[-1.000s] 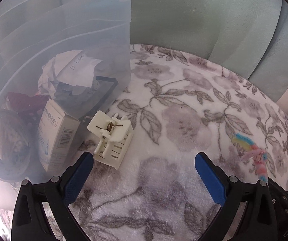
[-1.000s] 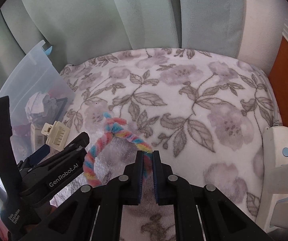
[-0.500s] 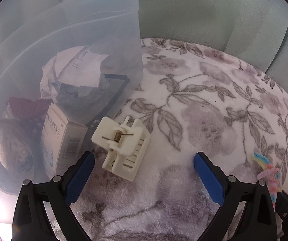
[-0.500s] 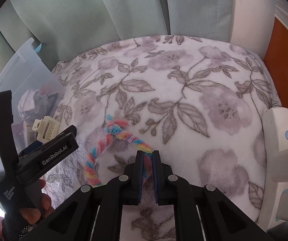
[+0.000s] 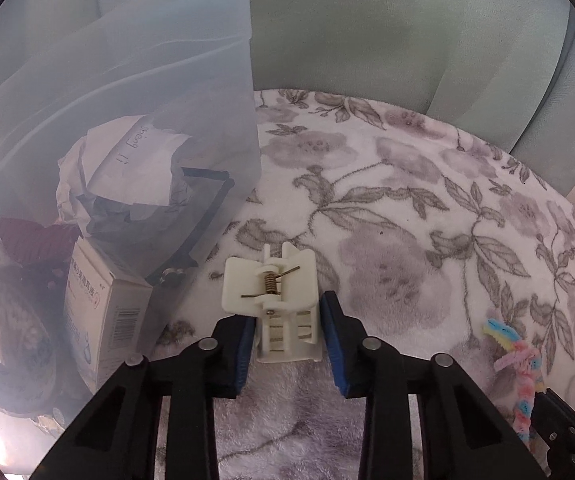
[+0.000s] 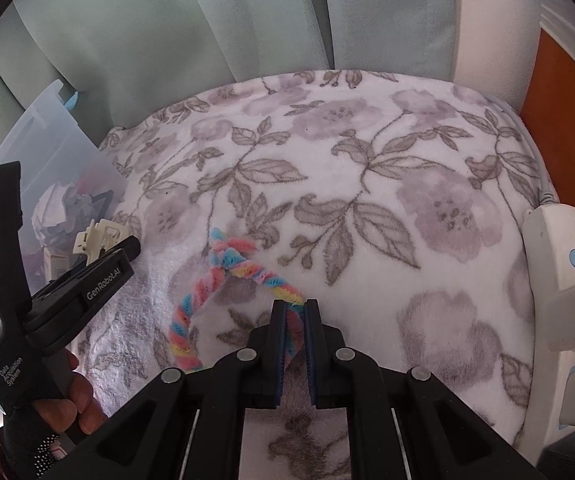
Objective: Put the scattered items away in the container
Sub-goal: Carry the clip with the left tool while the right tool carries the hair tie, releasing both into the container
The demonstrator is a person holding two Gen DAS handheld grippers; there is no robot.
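A white spring clip (image 5: 271,292) lies on the floral blanket (image 5: 407,240), right beside the translucent plastic container (image 5: 167,80). My left gripper (image 5: 285,312) is closing on the clip's near end, with both blue pads touching its sides. In the right wrist view the clip (image 6: 101,236) shows at that gripper's tip, and a hand (image 6: 75,396) holds its handle. A rainbow pipe cleaner (image 6: 223,264) is looped on the blanket. My right gripper (image 6: 295,312) is shut on one end of it. The pipe cleaner (image 5: 523,360) also shows in the left wrist view's lower right.
The container (image 6: 47,136) holds crumpled paper (image 5: 127,168), a small medicine box (image 5: 103,320) and a tape roll (image 5: 3,320). A white power strip (image 6: 555,248) lies along the blanket's right edge. Green curtains (image 5: 407,20) hang behind, and an orange panel (image 6: 559,100) stands at far right.
The left gripper moved up to the clip and its wide-open jaws came together around the clip's near end. The right gripper stayed shut on the pipe cleaner.
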